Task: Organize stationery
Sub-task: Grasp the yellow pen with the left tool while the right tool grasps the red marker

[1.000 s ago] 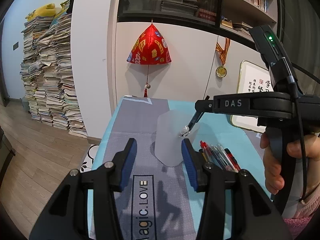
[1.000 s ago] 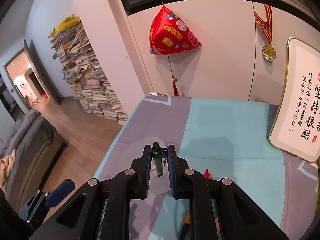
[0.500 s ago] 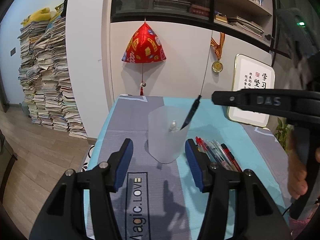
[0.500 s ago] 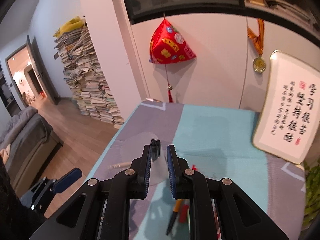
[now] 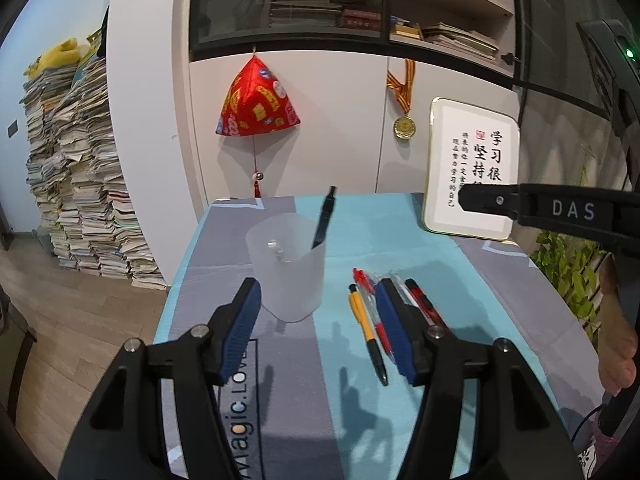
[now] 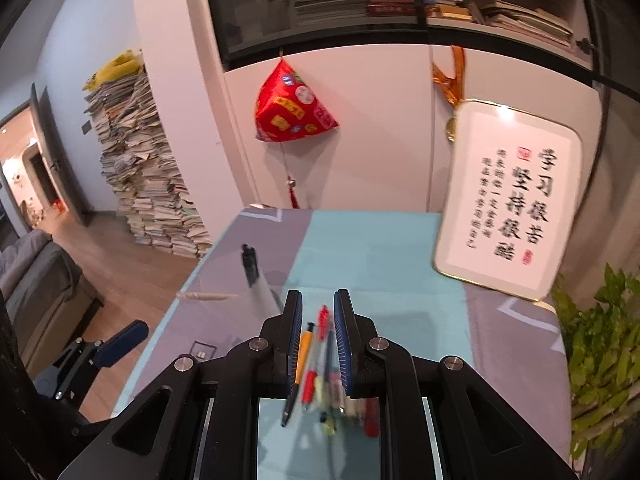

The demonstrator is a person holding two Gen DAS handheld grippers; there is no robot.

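Observation:
A translucent cup stands on the grey and teal cloth. A black pen leans inside it beside a pale pen tip. Several loose pens lie to its right, among them a yellow one and a red one. My left gripper sits just short of the cup, its jaws opening, the pads clear of the cup. My right gripper hovers over the loose pens, nearly shut and holding nothing. Its finger crosses the right of the left wrist view.
A framed calligraphy board leans on the wall at the back right of the table. A green plant stands off the right edge. A hand holds the right gripper. Stacked papers rise from the floor at left.
The black pen left my right gripper and now stands in the cup. That gripper drew back to the right, over the loose pens. My left gripper's jaws widened and backed off from the cup.

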